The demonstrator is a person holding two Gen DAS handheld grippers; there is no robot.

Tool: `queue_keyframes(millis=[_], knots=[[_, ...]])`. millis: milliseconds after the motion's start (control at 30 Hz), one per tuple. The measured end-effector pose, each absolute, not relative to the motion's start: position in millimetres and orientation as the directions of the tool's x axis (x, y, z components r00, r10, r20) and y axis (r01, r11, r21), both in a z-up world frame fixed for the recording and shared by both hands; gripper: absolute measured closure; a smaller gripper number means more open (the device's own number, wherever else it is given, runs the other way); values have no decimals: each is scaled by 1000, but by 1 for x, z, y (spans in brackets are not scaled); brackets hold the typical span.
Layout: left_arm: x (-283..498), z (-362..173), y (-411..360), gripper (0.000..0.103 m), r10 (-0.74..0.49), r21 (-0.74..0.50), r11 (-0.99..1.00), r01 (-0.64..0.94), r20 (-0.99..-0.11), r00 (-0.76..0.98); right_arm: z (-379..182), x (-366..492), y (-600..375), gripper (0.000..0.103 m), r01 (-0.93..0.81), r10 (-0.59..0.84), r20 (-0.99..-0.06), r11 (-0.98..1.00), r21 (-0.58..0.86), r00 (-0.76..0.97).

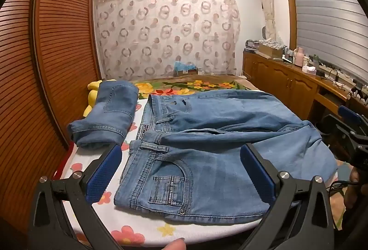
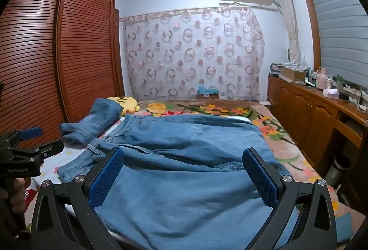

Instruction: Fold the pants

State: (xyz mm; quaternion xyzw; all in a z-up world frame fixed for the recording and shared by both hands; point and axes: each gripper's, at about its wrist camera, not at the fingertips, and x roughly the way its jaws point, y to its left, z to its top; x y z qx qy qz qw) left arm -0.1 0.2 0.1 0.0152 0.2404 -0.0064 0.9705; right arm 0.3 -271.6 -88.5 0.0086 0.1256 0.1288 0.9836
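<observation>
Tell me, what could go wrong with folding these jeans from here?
The jeans lie rumpled, one leg creased over the other, so a fold now could lock in wrinkles. Their near edge sits close to the edge of the bed, so a tug may slide them off. The folded jeans lie close and might get knocked.

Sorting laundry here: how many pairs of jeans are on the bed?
2. A folded pair of jeans lies at the far left beside a yellow plush toy; an unfolded pair of jeans is spread across the middle. Nothing suggests more, though some could be out of view.
</observation>
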Motion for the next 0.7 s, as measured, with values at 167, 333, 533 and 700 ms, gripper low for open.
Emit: queue_keyframes(millis=[167,333,533,700], knots=[[0,0,1,0,0,31,999,15,-459,889,-89,0,-272,0,-249,253,-249,967,50,935],[0,0,1,0,1,32,999,15,-455,890,-89,0,-272,0,-250,255,-251,967,51,934],[0,0,1,0,3,33,999,14,-455,890,-89,1,-272,0,-251,256,-254,967,51,933],[0,0,1,0,2,32,999,14,-455,891,-89,1,-272,0,-251,256,-254,967,51,933]])
